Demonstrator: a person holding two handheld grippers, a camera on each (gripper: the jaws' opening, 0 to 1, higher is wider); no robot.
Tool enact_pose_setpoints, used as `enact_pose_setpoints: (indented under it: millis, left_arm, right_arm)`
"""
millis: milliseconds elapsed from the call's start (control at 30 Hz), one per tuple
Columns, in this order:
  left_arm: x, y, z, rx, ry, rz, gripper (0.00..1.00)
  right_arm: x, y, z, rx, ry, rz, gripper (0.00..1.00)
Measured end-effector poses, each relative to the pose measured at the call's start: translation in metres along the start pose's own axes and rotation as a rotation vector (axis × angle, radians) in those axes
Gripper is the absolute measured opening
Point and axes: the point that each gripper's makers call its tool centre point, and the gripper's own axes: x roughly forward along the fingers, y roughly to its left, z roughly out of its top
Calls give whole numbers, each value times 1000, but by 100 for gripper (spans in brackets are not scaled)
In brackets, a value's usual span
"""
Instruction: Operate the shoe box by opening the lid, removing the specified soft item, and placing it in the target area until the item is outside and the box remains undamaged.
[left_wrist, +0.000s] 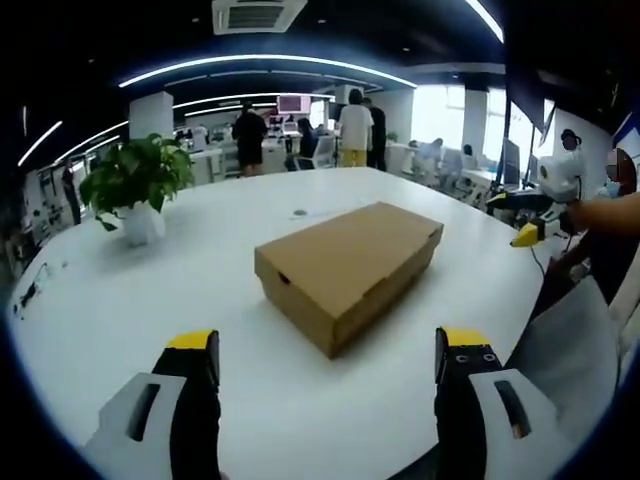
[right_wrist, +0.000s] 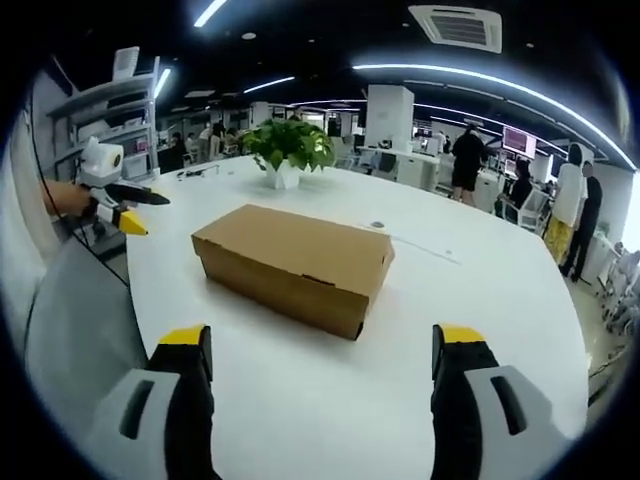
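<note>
The shoe box (left_wrist: 349, 271) (right_wrist: 294, 264) sits closed, lid on, mid-counter (left_wrist: 250, 400), contents hidden. A potted plant (left_wrist: 136, 190) (right_wrist: 287, 150) stands well beyond it. Left gripper (left_wrist: 327, 365) and right gripper (right_wrist: 322, 360) hover short of the box, jaws wide apart, holding nothing.

Plain brown cardboard shoe box (left_wrist: 348, 268), lid shut and flush all round, unmarked, no dents. Lies flat on the white desk (left_wrist: 250, 400), set at a slant in the centre of the left gripper view; centre, slightly left, in the right gripper view (right_wrist: 293, 265). Small notch in lid's edge.
</note>
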Motion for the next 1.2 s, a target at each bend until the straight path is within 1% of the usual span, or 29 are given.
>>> enact_pose_setpoints:
  millis: [100, 133, 233, 400, 467, 600, 667, 800, 900, 1033, 1200]
  left_arm:
    - [3, 4, 3, -13, -9, 10, 90]
    - [6, 5, 5, -24, -12, 11, 90]
    - [11, 5, 7, -31, -14, 11, 89]
    - [21, 2, 9, 10, -2, -1, 88]
    - [23, 3, 10, 10, -3, -4, 87]
    - [30, 6, 9, 17, 11, -5, 85]
    - [34, 11, 7, 15, 20, 3, 85]
    - [44, 13, 6, -3, 34, 6, 83]
    - [50, 13, 7, -9, 37, 12, 83]
    - [59, 10, 6, -8, 49, 3, 82]
    - [70, 6, 2, -12, 63, -14, 85]
  right_arm:
    - [5, -3, 0, -8, 3, 16, 85]
    - [10, -6, -1, -9, 12, 26, 84]
    - [17, -10, -1, -23, 12, 41, 84]
    - [27, -18, 2, -29, 17, 63, 83]
    - [31, -21, 5, -35, 17, 72, 83]
    - [42, -25, 7, -59, 26, 102, 79]
    - [48, -27, 8, -65, 38, 117, 78]
    - [58, -29, 7, -90, 52, 145, 76]
    - [65, -31, 4, -99, 71, 159, 76]
    - [73, -32, 1, -117, 91, 178, 75]
    - [84, -33, 2, -135, 97, 199, 71]
